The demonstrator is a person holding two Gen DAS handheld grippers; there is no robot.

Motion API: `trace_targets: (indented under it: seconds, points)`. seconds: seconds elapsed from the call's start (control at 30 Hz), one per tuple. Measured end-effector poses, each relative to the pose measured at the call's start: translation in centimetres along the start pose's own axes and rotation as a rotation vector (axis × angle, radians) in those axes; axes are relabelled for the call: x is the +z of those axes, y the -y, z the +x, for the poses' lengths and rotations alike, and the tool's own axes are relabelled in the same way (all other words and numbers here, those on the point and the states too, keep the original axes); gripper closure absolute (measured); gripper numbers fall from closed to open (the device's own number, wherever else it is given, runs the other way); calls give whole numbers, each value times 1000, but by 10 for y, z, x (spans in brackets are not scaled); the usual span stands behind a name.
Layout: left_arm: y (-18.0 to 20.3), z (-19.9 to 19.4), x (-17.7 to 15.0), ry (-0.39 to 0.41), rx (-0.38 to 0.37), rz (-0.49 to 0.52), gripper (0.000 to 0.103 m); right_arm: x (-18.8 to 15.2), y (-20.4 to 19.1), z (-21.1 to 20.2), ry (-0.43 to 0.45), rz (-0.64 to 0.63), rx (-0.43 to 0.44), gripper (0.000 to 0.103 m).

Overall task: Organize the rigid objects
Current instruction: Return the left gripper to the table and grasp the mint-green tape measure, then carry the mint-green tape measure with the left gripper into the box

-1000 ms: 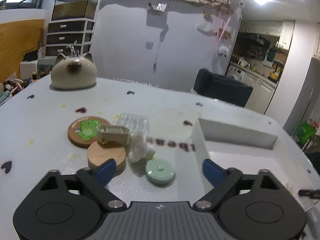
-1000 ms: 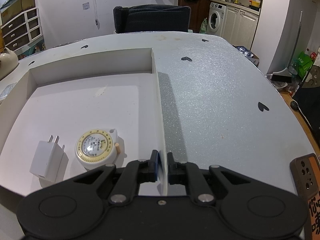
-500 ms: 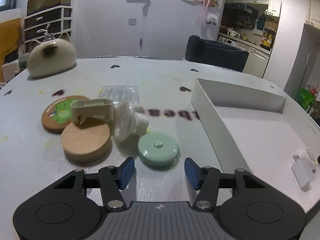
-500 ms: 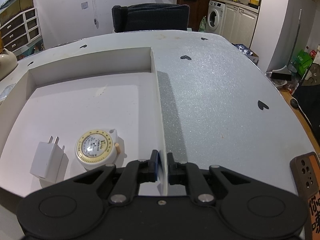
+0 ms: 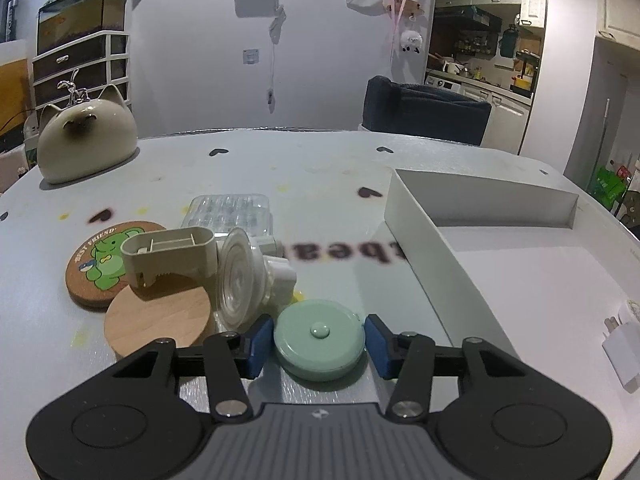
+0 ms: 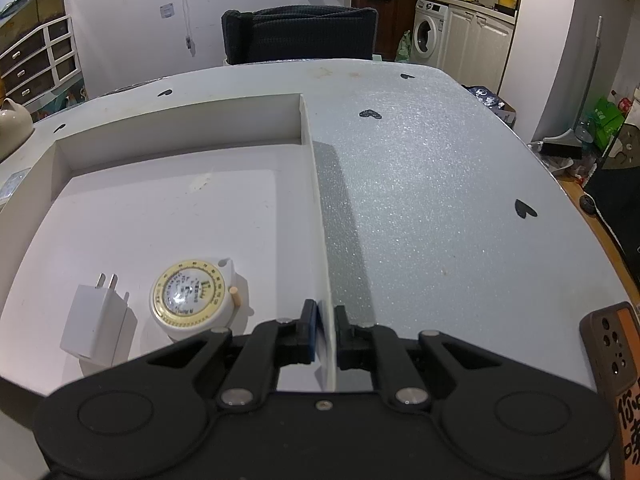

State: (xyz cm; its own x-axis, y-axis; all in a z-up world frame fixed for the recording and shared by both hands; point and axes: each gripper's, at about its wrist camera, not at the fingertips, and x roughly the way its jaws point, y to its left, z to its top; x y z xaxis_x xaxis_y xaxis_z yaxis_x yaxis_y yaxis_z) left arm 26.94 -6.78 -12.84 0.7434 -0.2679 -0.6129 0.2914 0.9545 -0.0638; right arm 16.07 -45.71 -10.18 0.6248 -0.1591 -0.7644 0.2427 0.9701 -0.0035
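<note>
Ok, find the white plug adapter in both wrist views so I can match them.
Left wrist view: the white plug adapter lies at the far right edge, inside the white box, prongs pointing up-left.
Right wrist view: it lies lower left on the box floor, just left of the yellow-faced round tape measure.
Shared landmark: the dark blue chair behind the table.

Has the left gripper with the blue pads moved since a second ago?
Yes. The left gripper has come forward and down toward the table; its closing blue pads now flank the green tape measure, which earlier lay ahead of them.
</note>
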Motion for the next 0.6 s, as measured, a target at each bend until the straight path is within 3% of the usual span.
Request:
trace_targets:
  seconds: [0.37,0.6]
  points:
    - [-3,-33,-21,7,14,-80,52,-1,0,-1,5,-1,0,94]
    - [8,-67,-13,72,-1,-80,52,-2,1,-1,9,0,3,94]
